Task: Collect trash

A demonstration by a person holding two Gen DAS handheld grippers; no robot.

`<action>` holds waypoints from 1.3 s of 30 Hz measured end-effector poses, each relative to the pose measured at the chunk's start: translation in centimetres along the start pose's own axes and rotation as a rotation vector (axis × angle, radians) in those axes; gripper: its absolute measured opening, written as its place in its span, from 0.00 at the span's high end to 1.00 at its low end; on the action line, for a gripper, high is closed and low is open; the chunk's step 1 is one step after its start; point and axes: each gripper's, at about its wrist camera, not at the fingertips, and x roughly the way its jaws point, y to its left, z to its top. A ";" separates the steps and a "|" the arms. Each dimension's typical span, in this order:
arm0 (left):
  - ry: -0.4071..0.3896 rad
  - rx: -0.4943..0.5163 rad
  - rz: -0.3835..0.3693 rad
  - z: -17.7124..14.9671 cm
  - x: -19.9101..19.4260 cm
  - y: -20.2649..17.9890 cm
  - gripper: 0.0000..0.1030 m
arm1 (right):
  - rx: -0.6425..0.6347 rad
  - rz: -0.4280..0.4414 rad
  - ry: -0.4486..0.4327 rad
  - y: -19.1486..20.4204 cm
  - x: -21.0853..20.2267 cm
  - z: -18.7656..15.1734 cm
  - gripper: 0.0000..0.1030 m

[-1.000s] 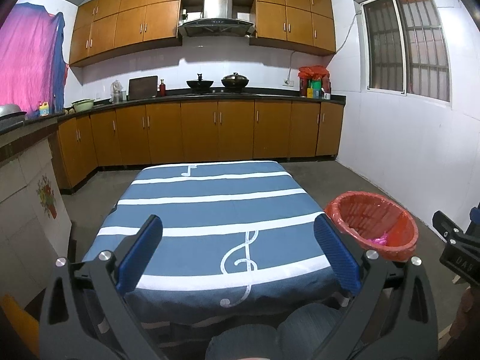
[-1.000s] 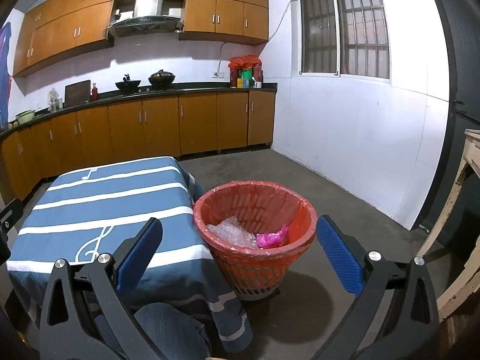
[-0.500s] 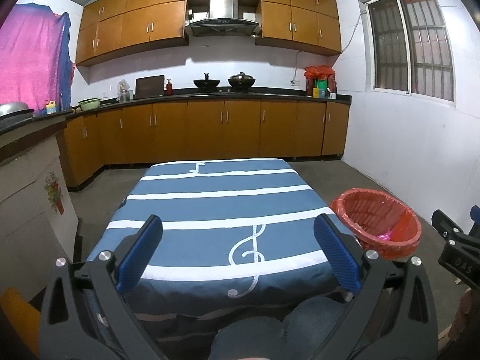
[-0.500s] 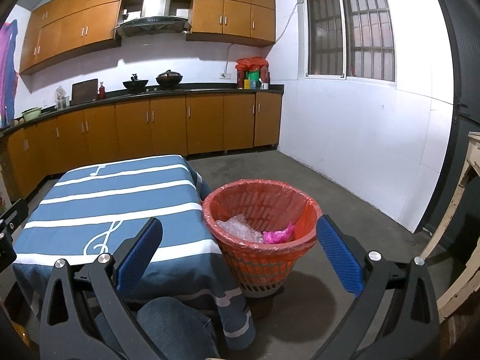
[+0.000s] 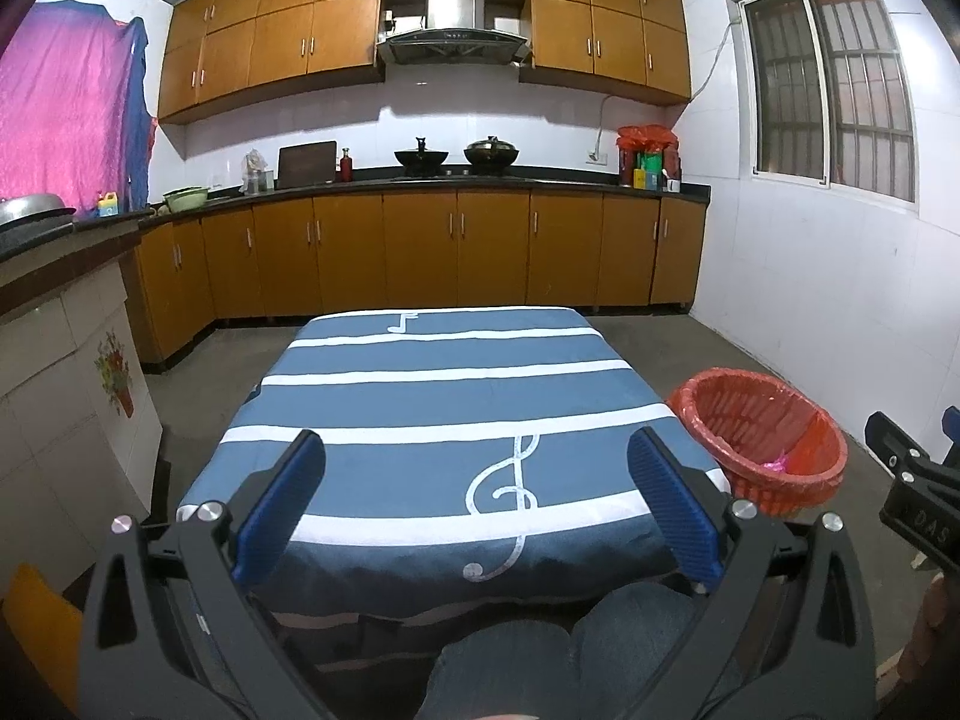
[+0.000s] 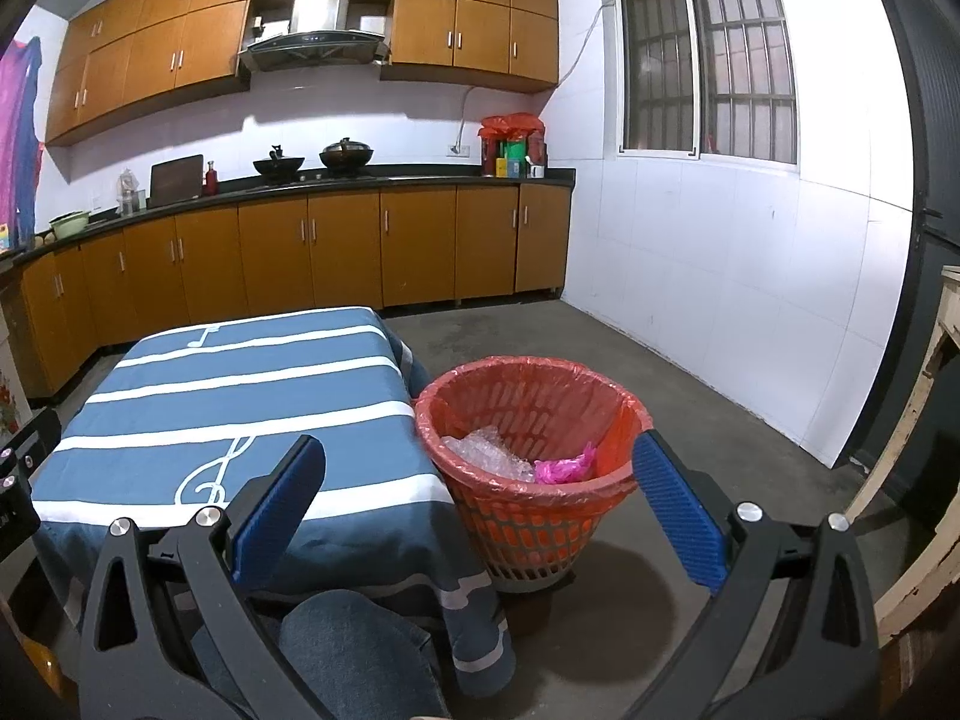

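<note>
The left gripper hangs with its blue pads spread wide and nothing between them. Ahead of it lies the table under its blue striped cloth, and no trash shows anywhere on that cloth. To this gripper's right, beside the table's corner, stands the red bin.

The right gripper is likewise wide apart and empty, with the red bin directly ahead between its fingers. Inside sit a clear crumpled plastic wrap and a pink scrap.

The collecting looks done or very nearly so: trash in the bin, table cleared. The floor near the person's knees is partly hidden, so a stray piece there can't be ruled out.
</note>
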 end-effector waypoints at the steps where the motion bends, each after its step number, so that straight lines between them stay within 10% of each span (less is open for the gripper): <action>1: 0.000 0.000 -0.001 0.0 0.0 0.0 0.04 | 0.000 0.000 0.000 0.0 0.0 0.0 0.02; 39: 0.017 0.009 -0.023 -0.3 0.3 -0.5 0.04 | 0.020 -0.013 0.011 -0.5 0.2 -0.1 0.02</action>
